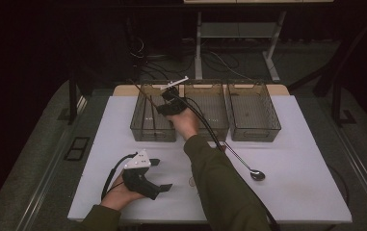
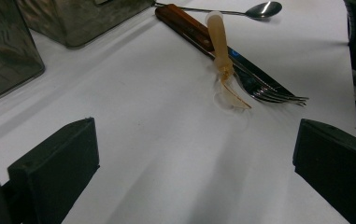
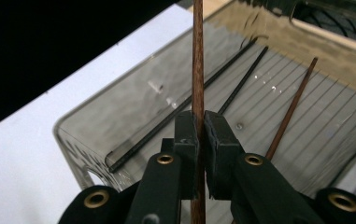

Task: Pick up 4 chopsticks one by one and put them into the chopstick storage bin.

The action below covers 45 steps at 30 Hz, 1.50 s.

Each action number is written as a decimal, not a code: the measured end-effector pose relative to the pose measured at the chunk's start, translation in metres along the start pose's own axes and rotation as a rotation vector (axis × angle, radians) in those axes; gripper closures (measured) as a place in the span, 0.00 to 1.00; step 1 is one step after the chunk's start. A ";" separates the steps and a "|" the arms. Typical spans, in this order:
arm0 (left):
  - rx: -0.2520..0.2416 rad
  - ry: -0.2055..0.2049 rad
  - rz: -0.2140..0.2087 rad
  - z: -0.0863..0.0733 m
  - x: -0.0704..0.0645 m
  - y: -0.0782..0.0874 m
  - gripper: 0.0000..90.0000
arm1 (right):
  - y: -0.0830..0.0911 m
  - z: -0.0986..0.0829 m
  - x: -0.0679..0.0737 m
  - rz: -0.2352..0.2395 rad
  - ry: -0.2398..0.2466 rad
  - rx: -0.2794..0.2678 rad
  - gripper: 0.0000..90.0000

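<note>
Holding a brown chopstick [image 3: 197,56] over the far-left bin [image 1: 137,126], right gripper [image 3: 197,135] fingers clenched on it.
Two black chopsticks [image 3: 231,70] and another brown one [image 3: 291,109] lie inside; left gripper [image 1: 158,174] rests released on the tabletop [image 1: 296,187].

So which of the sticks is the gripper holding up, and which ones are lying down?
The right gripper is shut on the brown chopstick standing upright between its jaws. Two black chopsticks and another brown one lie flat in the bin.

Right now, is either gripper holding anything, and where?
The right gripper clamps a brown chopstick partway along its shaft; the left gripper holds nothing.
</note>
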<state>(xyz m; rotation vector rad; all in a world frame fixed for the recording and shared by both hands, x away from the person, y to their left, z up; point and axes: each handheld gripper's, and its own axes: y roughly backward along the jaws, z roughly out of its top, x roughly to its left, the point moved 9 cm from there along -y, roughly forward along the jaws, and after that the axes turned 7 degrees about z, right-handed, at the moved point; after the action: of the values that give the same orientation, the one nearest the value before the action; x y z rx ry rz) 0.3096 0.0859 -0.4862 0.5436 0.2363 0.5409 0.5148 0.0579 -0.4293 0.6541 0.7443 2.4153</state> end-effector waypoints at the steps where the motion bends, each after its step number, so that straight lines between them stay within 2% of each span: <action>1: 0.002 0.000 0.000 0.000 0.000 0.000 0.00 | -0.003 -0.002 0.000 -0.001 -0.001 0.004 0.94; 5: 0.000 0.008 -0.003 0.000 0.000 0.000 0.00 | -0.012 -0.009 0.000 -0.004 -0.012 0.026 0.93; 7: 0.000 0.008 -0.001 0.000 0.000 0.000 0.00 | -0.015 -0.010 0.000 -0.008 -0.007 0.032 0.83; 9: -0.001 0.008 0.000 0.000 0.000 0.000 0.00 | -0.014 -0.010 -0.001 -0.030 0.008 0.034 0.77; 14: -0.001 0.004 0.002 0.000 0.001 0.000 0.00 | -0.004 -0.009 -0.001 -0.033 0.019 0.023 0.68; 18: 0.000 0.009 0.004 0.000 0.002 -0.001 0.00 | 0.009 -0.011 -0.001 -0.013 0.026 0.011 0.62; 24: 0.000 0.008 0.008 0.000 0.003 -0.001 0.00 | 0.030 -0.021 0.000 0.042 0.031 0.007 0.52; 31: 0.005 0.008 0.010 -0.001 0.003 -0.002 0.00 | 0.057 -0.044 -0.002 0.060 0.083 0.026 0.45; 37: 0.006 0.019 0.015 -0.001 0.002 -0.002 0.00 | 0.087 -0.060 -0.006 0.070 0.108 0.000 0.44; 41: 0.009 0.022 0.020 -0.002 0.002 -0.002 0.00 | 0.106 -0.070 -0.009 0.069 0.121 -0.013 0.43; 45: 0.013 0.024 0.024 -0.002 0.003 -0.002 0.00 | 0.123 -0.079 -0.012 0.067 0.108 -0.029 0.43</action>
<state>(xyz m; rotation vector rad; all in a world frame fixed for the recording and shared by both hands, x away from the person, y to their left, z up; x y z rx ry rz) 0.3116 0.0871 -0.4893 0.5531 0.2560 0.5697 0.4369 -0.0656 -0.4141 0.5494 0.7403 2.5341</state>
